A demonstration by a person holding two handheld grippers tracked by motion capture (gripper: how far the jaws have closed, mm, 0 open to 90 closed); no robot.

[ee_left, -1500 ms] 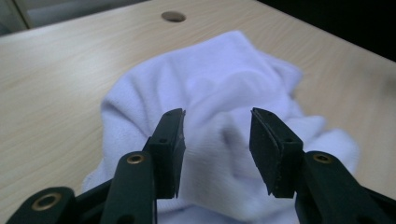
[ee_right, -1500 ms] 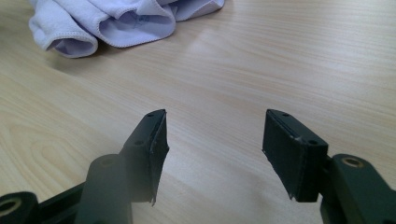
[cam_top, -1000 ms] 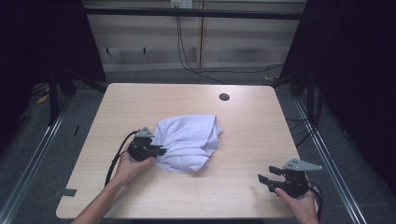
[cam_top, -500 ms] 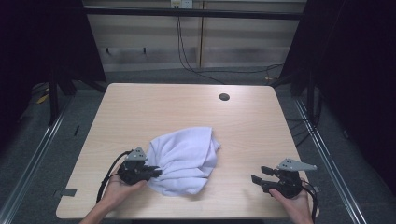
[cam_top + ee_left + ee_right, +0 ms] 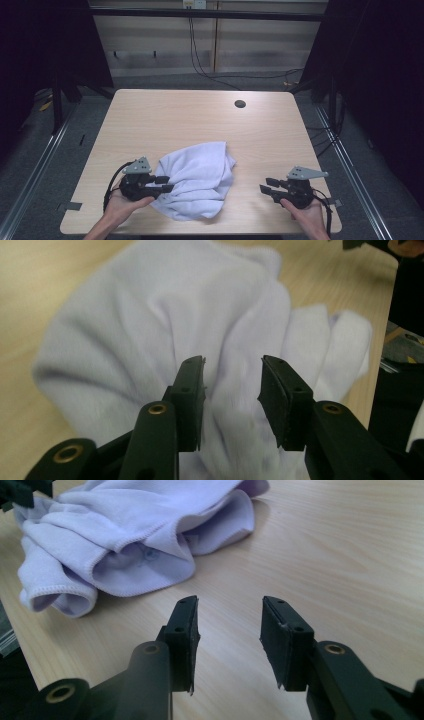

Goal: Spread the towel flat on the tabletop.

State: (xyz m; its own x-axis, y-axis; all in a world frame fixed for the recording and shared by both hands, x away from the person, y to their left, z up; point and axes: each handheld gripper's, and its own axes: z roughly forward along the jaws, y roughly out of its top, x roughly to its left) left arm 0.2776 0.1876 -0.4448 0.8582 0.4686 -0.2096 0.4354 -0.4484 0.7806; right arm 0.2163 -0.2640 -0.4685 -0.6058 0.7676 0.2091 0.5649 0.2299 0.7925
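Note:
A crumpled white cloth (image 5: 200, 175) lies on the wooden table (image 5: 200, 115) near its front edge. My left gripper (image 5: 167, 184) sits at the cloth's left side, pointing right into it. In the left gripper view its jaws (image 5: 232, 362) have just been opening and stand apart, with a fold of cloth (image 5: 165, 320) lying between and beyond them, not pinched. My right gripper (image 5: 264, 189) hovers over bare wood to the right of the cloth, pointing left. Its jaws (image 5: 229, 602) have just been closing partway with nothing between them; the cloth's hemmed edge (image 5: 125, 545) lies ahead.
A small dark round hole (image 5: 240, 104) sits in the tabletop toward the back right. Dark floor, metal rails and cables surround the table. Bare wood stretches behind the cloth and between it and my right gripper.
My left gripper drew back toward the front edge with the cloth, and its jaws have now parted off it. My right gripper shifted a little left and its jaws narrowed.

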